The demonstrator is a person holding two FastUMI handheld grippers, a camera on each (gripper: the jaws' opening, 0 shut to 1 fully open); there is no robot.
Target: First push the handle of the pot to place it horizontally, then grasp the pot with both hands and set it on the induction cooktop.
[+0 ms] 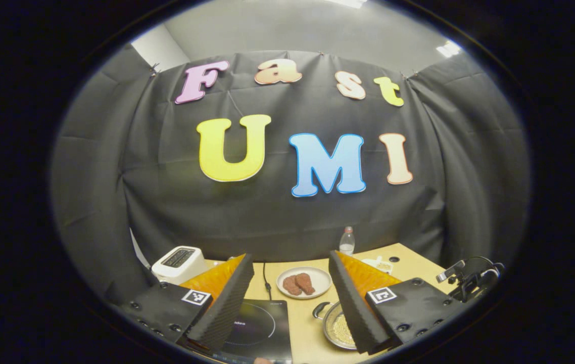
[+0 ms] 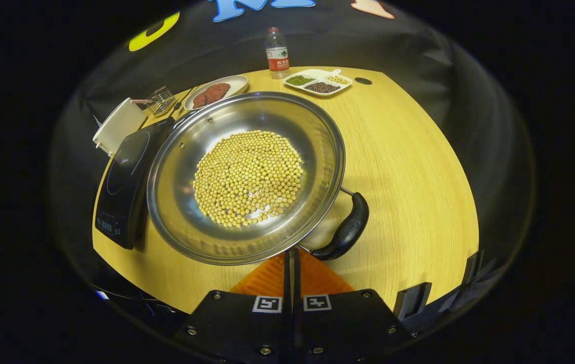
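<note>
On the wooden table point(image 2: 419, 167), a water bottle point(image 2: 277, 52) stands upright at the far edge, against the black cloth backdrop. Beside it lies a divided white dish point(image 2: 319, 83) holding green, dark and pale beans. A white plate point(image 2: 215, 91) carries two brown pieces of meat. A white toaster point(image 1: 178, 263) and a small wire rack point(image 2: 160, 99) sit nearby.

Left gripper view level, facing wall, right gripper view close above pot point(image 2: 245, 177)
</note>
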